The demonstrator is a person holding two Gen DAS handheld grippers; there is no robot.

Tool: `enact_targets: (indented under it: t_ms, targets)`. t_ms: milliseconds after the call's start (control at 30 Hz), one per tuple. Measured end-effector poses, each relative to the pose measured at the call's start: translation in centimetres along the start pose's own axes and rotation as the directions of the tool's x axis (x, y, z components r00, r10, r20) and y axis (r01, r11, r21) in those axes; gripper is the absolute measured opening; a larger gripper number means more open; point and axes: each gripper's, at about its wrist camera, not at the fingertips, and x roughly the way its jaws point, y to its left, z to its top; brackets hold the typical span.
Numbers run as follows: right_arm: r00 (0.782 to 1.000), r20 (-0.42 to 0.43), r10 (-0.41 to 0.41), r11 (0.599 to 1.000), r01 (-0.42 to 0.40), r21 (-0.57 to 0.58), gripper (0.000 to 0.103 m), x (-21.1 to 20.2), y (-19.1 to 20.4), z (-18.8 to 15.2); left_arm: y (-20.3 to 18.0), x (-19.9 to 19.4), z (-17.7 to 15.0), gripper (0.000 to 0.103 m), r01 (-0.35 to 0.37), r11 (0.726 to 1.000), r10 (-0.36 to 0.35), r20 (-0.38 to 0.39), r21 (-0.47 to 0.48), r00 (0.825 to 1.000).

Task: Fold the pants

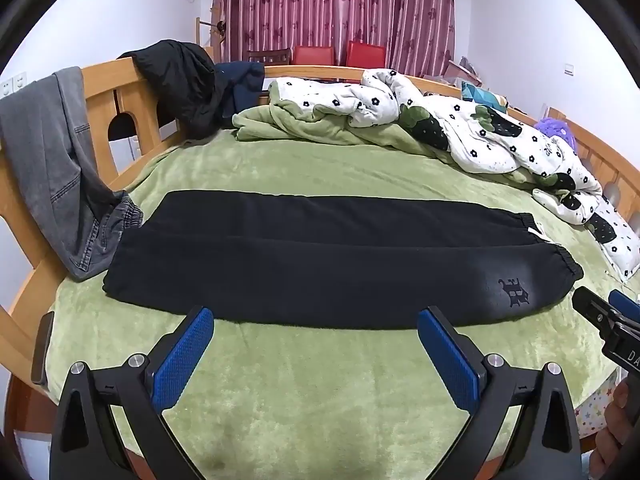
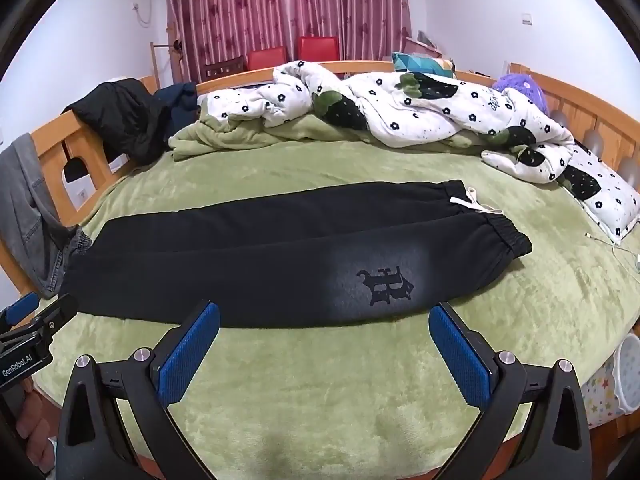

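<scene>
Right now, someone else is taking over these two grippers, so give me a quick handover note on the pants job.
Left gripper: open, holding nothing, above the green blanket short of the pants.
Right gripper: open, empty, likewise short of the pants.
Black pants: lying flat along the bed, legs side by side, waistband to the right, leg ends to the left by the grey jeans on the bed rail.
Done: pants laid out lengthwise.
Left: no fold across the length yet; grip and fold.
</scene>
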Motion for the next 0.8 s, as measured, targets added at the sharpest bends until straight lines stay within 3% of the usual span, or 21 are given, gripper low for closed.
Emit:
enact_targets:
  t_ms: [800]
  targets:
    - [1.0,0.003,0.005,1.0,-0.005,-0.006,0.103,-0.1,0.41,-0.18,0.21,-0.24,0.24,0.103,0.008,1.0,-0.008,-0.006,-0.012,1.0]
